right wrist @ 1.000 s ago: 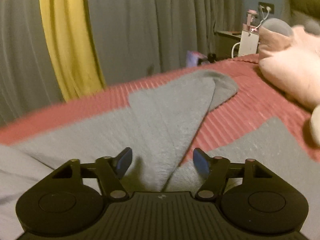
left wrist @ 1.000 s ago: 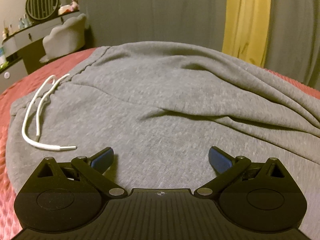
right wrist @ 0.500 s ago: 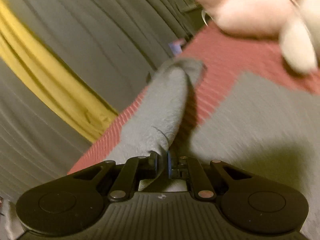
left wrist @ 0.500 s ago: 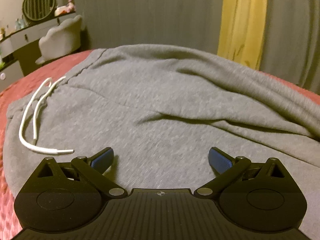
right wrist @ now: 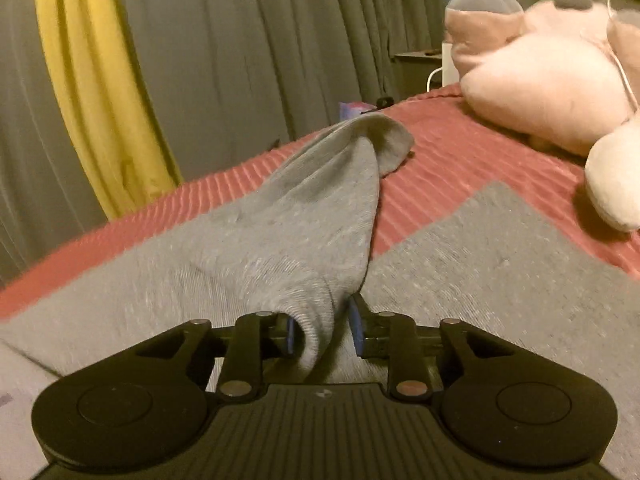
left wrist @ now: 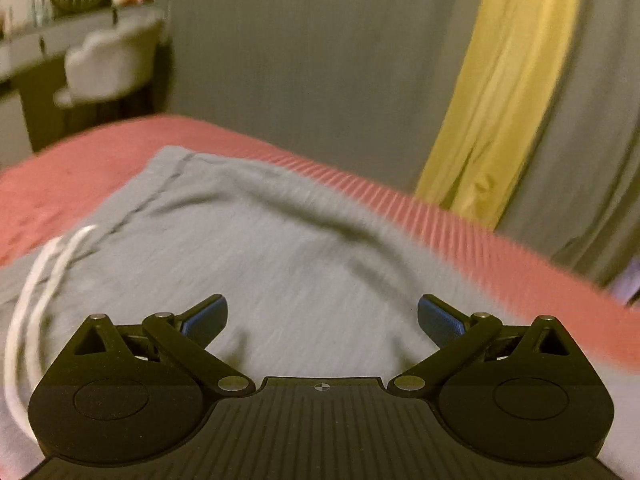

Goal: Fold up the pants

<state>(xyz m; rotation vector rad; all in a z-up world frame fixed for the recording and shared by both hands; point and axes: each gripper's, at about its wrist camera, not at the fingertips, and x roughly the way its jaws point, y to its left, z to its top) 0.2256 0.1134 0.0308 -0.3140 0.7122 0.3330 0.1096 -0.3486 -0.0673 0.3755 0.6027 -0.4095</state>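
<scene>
The grey pants (right wrist: pixel 280 248) lie on the red bedspread (right wrist: pixel 460 168), one leg fold now raised between the right gripper (right wrist: pixel 322 330) pads, which have parted slightly yet still touch it. The left gripper (left wrist: pixel 322 314) stays spread wide above the waistband, having lifted so more bedspread shows.

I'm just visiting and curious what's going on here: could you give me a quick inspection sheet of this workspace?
Surface: red ribbed bedspread.
Job's things: grey pants spread flat; white drawstring at the waist; one pant leg lifted.
Clutter: pink plush toy on the bed.
Grippers: left gripper jaws wide apart, holding nothing; right gripper clamping a fold of the leg.
Cables: white cord by the nightstand, blurry.
Surroundings: grey curtains, yellow curtain, white chair.
</scene>
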